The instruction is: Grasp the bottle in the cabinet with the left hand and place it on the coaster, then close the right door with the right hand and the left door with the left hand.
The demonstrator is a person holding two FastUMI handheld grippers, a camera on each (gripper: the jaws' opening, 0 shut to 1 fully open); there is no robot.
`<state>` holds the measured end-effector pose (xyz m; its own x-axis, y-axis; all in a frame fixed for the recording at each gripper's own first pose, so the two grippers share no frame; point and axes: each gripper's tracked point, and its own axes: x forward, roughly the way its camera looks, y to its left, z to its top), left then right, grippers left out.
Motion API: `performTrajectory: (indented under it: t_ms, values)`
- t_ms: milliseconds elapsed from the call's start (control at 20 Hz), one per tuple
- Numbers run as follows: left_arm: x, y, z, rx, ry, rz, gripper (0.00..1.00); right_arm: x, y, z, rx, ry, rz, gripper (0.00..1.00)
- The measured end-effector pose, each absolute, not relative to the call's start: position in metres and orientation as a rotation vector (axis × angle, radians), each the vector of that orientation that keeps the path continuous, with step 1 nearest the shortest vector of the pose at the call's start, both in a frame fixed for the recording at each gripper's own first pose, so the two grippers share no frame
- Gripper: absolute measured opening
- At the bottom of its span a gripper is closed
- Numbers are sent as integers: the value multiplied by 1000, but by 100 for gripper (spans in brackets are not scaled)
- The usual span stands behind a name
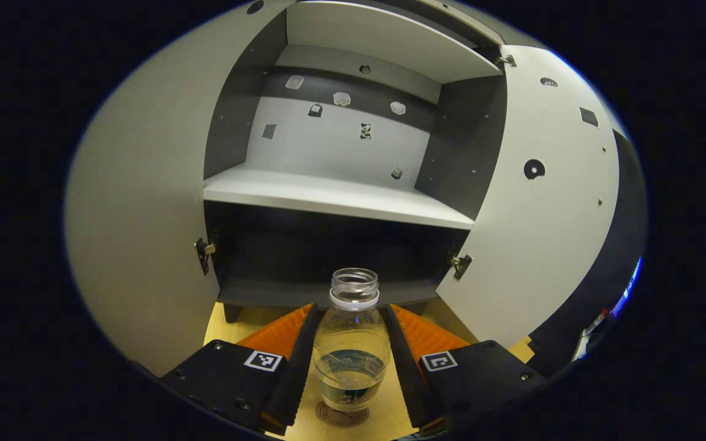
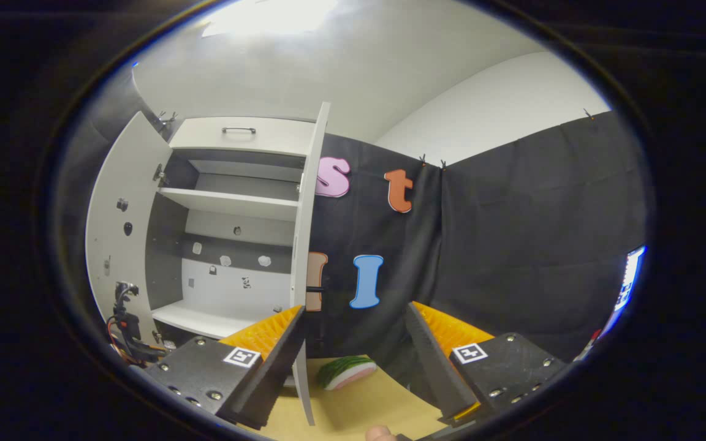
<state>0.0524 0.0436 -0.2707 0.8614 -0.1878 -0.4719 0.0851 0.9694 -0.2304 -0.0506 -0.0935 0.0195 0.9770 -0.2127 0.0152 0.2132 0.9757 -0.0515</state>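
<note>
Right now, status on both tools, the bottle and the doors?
Left tool around bottle, grip unclear. Bottle upright on coaster. Right tool open, empty, near right door. Both doors open; left door not yet closed.

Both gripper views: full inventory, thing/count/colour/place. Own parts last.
cabinet: 1, white shelves with dark grey inner walls, straight ahead, interior bare
left door: 1, white, swung open
right door: 1, white, swung open
bottle: 1, clear, uncapped, upright on the coaster
coaster: 1, round, brown, on the table under the bottle
table: 1, light wood, under the cabinet
melon-slice toy: 1, green, white and pink, on the table beside the right door
left gripper: 1, black with orange, fingers either side of the bottle
right gripper: 1, black with orange, open
</note>
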Motion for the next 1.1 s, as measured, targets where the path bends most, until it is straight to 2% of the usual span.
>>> performTrajectory:
  t_ms: [600,650,750,800,900,950,1050,1100]
  values:
    - [25,27,-347,-223,590,-174,68,-64,-100,17,-117,11,-238,98]
    - [25,27,-350,-227,591,-171,70,-63,-100,17,-122,13,-238,98]
    - [27,26,-351,-248,568,-170,69,-62,-99,16,-127,14,-236,98]
    - [27,28,-356,-250,575,-162,68,-63,-99,16,-129,15,-234,95]
    - [25,31,-361,-237,581,-149,70,-63,-98,15,-135,16,-232,95]
    - [24,32,-364,-231,584,-148,69,-63,-98,15,-139,17,-233,98]
    - [21,31,-366,-210,582,-155,69,-64,-100,13,-145,21,-235,95]
    - [21,30,-363,-205,561,-161,69,-64,-99,13,-145,22,-235,98]
